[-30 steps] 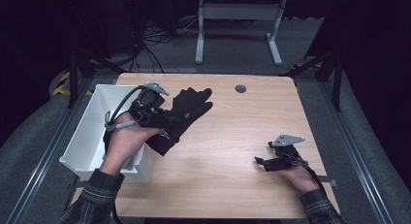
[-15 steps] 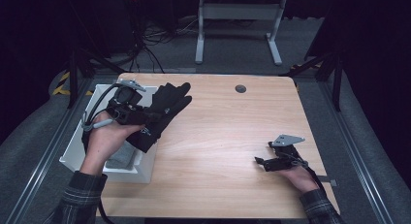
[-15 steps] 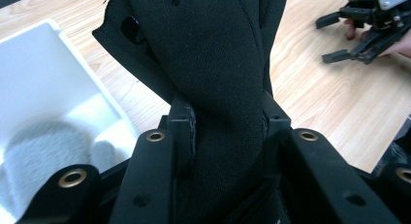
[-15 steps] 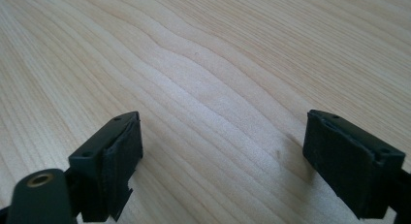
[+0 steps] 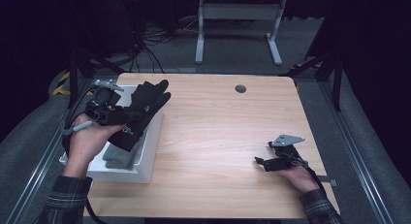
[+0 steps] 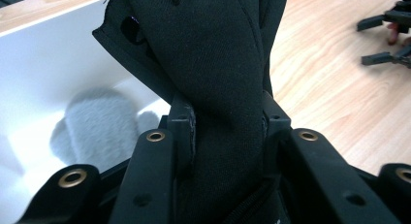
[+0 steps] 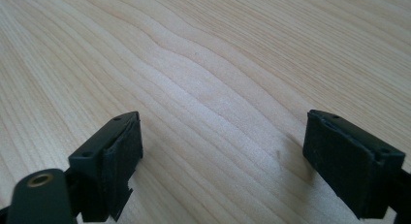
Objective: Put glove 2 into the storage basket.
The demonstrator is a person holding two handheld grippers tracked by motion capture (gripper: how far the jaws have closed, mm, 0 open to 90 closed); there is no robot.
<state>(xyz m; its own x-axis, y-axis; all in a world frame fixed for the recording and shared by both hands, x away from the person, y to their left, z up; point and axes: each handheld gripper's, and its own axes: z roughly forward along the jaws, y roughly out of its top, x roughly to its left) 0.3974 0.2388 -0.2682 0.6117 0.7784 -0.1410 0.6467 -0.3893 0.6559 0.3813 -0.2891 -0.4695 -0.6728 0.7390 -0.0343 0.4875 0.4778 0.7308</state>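
High view, nearest edge first: at about five o'clock the right tool [image 5: 264, 162] rests low on the wooden tabletop [image 5: 218, 136], its jaws spread wide with nothing between them. The right gripper view confirms this, with bare wood grain lying between the two black pads [image 7: 121, 151]. At about eight o'clock, a hand in a plaid sleeve carries the left tool [image 5: 128, 118] over a white bin [image 5: 148, 156] that sits on the tabletop's left side. Its jaws are clamped on a black glove [image 5: 145, 105], gripping it near the cuff end while the glove's fingers fan out toward one o'clock, above the bin's far rim. In the left gripper view the glove [image 6: 218, 88] rises straight up between the two jaws, the pads pressing on its fabric from both sides. Below it, inside the bin [image 6: 48, 73], lies a grey fuzzy glove [image 6: 97, 127] on the white floor. Farther off, at twelve o'clock on the tabletop, a small round grommet hole [image 5: 240, 88] sits near the far edge.
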